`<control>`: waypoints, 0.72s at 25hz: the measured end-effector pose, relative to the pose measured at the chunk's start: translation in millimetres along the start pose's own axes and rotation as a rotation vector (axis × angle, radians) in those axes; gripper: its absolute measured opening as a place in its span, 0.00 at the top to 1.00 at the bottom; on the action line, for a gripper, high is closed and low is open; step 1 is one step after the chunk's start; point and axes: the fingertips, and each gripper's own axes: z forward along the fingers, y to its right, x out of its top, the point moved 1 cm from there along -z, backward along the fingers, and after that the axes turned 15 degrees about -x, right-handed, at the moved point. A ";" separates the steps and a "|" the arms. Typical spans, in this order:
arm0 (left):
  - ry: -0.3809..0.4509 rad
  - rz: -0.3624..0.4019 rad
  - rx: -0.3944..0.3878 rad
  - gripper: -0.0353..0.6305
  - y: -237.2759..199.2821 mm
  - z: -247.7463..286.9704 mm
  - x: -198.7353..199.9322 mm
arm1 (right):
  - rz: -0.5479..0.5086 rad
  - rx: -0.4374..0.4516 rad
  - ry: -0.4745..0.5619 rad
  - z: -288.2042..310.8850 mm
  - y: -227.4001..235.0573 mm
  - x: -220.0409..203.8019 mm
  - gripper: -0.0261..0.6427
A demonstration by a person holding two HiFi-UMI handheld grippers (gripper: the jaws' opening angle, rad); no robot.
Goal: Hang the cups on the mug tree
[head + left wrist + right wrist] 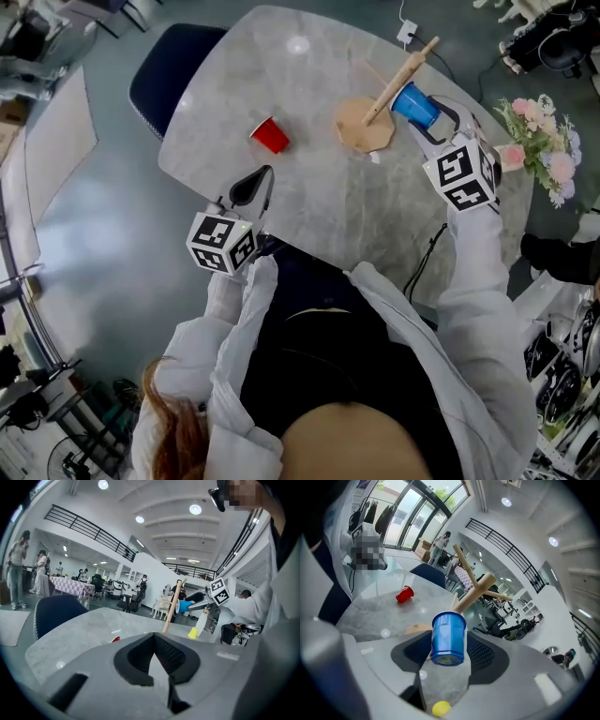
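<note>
Chair (169,75): dark blue, pushed up to the far left edge of the table (309,202).

Left gripper (262,176): low over the near left part of the table, close to the person's body, well apart from every cup. Marker cube on its rear end.

Left jaws: in the left gripper view (153,637) the black pads meet at their tips. Pressed together, nothing between them.

Red cup (270,135): lying on its side on the marble, left of the mug tree and apart from it. Untouched. Also seen in the right gripper view (404,594).

Mug tree (384,94): pale wooden pole on a flat wooden base, right of centre on the table. Bare pegs show in the right gripper view (471,592); no cup on any of them.

Blue cup (414,105): off the table, just right of the pole and above the base. Base faces the right gripper's camera (448,638), mouth points toward the tree. Cannot tell if it touches the pole.

Right gripper (420,111): reaching in from the right. Jaws spread wide, one pad on each side of the blue cup, pinching it.

Yellow cup (193,633): upright on the table beneath the right gripper, near the tree's base; shows as a yellow spot under the jaws in the right gripper view (440,708).

Flowers (544,141): pink and white bunch past the table's right edge.
</note>
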 end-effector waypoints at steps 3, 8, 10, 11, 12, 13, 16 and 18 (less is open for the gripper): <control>0.002 -0.004 -0.006 0.95 -1.6 -3.1 0.1 | 0.036 -0.009 0.005 -3.9 0.3 3.4 0.54; 0.005 -0.005 -0.022 0.95 -7.4 -1.8 1.6 | 0.072 -0.077 0.053 -23.3 5.6 22.3 0.51; 0.007 -0.006 -0.024 0.95 -11.8 -2.9 2.3 | 0.127 -0.093 0.104 -36.4 5.8 39.8 0.51; 0.008 -0.008 -0.023 0.95 -14.5 -4.4 2.6 | 0.168 -0.090 0.133 -42.9 3.8 50.1 0.51; 0.010 -0.010 -0.021 0.95 -17.8 -6.3 3.0 | 0.212 -0.079 0.164 -48.6 0.1 61.0 0.51; 0.013 -0.013 -0.017 0.95 -21.5 -8.8 3.6 | 0.254 -0.062 0.192 -52.8 -5.2 71.6 0.52; 0.021 -0.021 0.003 0.95 -35.3 -19.4 4.2 | 0.343 -0.004 0.234 -52.9 -29.3 96.9 0.53; 0.024 -0.031 0.024 0.95 -45.4 -29.7 2.2 | 0.360 0.038 0.228 -44.4 -52.3 107.5 0.54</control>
